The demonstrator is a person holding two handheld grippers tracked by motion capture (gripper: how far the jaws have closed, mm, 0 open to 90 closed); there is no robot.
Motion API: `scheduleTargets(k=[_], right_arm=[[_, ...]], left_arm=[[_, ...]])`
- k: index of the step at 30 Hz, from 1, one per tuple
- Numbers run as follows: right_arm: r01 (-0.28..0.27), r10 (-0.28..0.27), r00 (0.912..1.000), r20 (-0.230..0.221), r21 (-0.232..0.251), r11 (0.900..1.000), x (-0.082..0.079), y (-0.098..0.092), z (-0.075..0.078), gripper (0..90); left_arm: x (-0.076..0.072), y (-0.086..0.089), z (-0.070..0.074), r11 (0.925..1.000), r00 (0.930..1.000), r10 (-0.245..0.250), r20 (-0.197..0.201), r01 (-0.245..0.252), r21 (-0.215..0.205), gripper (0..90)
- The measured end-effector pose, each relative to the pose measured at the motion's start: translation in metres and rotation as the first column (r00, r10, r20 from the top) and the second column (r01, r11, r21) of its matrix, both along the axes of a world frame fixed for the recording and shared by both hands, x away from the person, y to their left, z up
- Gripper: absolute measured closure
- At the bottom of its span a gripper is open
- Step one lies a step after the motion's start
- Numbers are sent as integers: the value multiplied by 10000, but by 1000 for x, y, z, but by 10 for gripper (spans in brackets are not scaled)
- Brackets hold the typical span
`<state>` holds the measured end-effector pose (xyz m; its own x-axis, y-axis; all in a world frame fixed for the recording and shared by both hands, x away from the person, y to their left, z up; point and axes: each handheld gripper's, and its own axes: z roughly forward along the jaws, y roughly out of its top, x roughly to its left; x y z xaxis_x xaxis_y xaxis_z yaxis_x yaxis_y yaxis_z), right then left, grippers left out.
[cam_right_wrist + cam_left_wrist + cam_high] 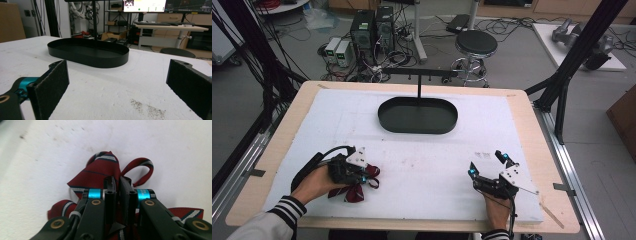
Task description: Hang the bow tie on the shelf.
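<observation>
While the left gripper [362, 171] sits near the front-left corner of the white mat [422, 150], its jaws are pressed almost together on a red striped tie [357, 187] (dark red with thin white and navy bands). In the left gripper view the tie [100, 173] lies bunched on the mat under the jaws, with a fold caught between them and a narrow loop curling off to one side. A hand [314, 182] in a striped cuff holds this gripper from the front edge.

Toward the back edge, at the middle, stands a black oval tray [417, 116] with a thin upright post rising from its far side; the tray [87, 56] has nothing in it that can be seen.

Near the front-right corner the right gripper [487, 165] rests low over the mat, its jaws spread wide and holding nothing; its pads [53, 82] frame bare mat with a few dark specks.
</observation>
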<state>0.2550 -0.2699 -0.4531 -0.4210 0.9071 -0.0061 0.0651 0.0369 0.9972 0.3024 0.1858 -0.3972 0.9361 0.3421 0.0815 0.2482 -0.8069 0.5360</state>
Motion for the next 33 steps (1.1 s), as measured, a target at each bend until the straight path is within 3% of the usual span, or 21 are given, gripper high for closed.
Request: scheduleTargets(k=[4,6,7,10,13,14,15,17,18,19,20,21,22,24,25,26,27,30,31,32,33], right_arm=[[1,-1,10000,-34,22,10000,0,0,0,34],[3,-3,10000,-20,14,10000,0,0,0,34],[0,0,10000,-19,16,10000,0,0,0,34],[0,0,10000,-17,11,10000,0,0,0,34],[2,-2,10000,-17,10,10000,0,0,0,34],[4,-4,10000,-27,16,10000,0,0,0,34],[4,-4,10000,-27,16,10000,0,0,0,34],[4,-4,10000,-19,20,10000,0,0,0,34],[2,-2,10000,-18,19,10000,0,0,0,34],[2,-2,10000,-18,19,10000,0,0,0,34],[1,-1,10000,-18,21,10000,0,0,0,34],[-4,4,10000,-15,16,10000,0,0,0,34],[-4,4,10000,-15,16,10000,0,0,0,34],[-9,9,10000,-22,24,10000,0,0,0,34],[-13,13,10000,-30,47,10000,0,0,0,34],[-25,25,10000,-26,60,10000,0,0,0,34],[-25,25,10000,-26,60,10000,0,0,0,34],[-33,33,10000,-22,53,10000,0,0,0,34],[-47,47,10000,8,28,10000,0,-1,0,34],[-53,53,10000,7,38,10000,0,-1,0,34],[-53,53,10000,7,38,10000,0,-1,0,34]], left_arm=[[1,7,11,9970,9993,220,312,-197,-744,840],[2,13,19,9907,9975,447,548,-372,-1311,842],[2,13,19,9907,9975,447,548,-372,-1311,843],[4,19,28,9739,9925,803,918,-585,-2194,843],[5,23,32,9657,9897,940,1079,-643,-2515,843],[6,25,36,9543,9871,1100,1164,-721,-2900,843],[6,25,36,9543,9871,1100,1164,-721,-2900,844],[8,30,43,9265,9796,1496,1341,-916,-3649,843],[8,30,43,9265,9796,1496,1341,-916,-3649,843],[10,31,46,9203,9766,1594,1443,-941,-3797,843],[12,34,49,9036,9715,1838,1495,-1071,-4148,843],[12,34,49,9036,9715,1838,1495,-1071,-4148,843],[15,35,52,8926,9681,1986,1528,-1143,-4361,843],[18,37,56,8829,9628,2146,1639,-1194,-4542,843],[21,38,59,8737,9603,2246,1657,-1231,-4706,843],[25,39,62,8567,9559,2427,1652,-1313,-4989,843],[25,39,62,8567,9559,2427,1652,-1313,-4989,843],[32,40,66,8405,9497,2604,1740,-1343,-5248,843],[35,40,66,8316,9470,2698,1745,-1378,-5380,843],[41,40,68,8125,9429,2854,1720,-1428,-5651,843],[41,40,68,8125,9429,2854,1720,-1428,-5651,843]])
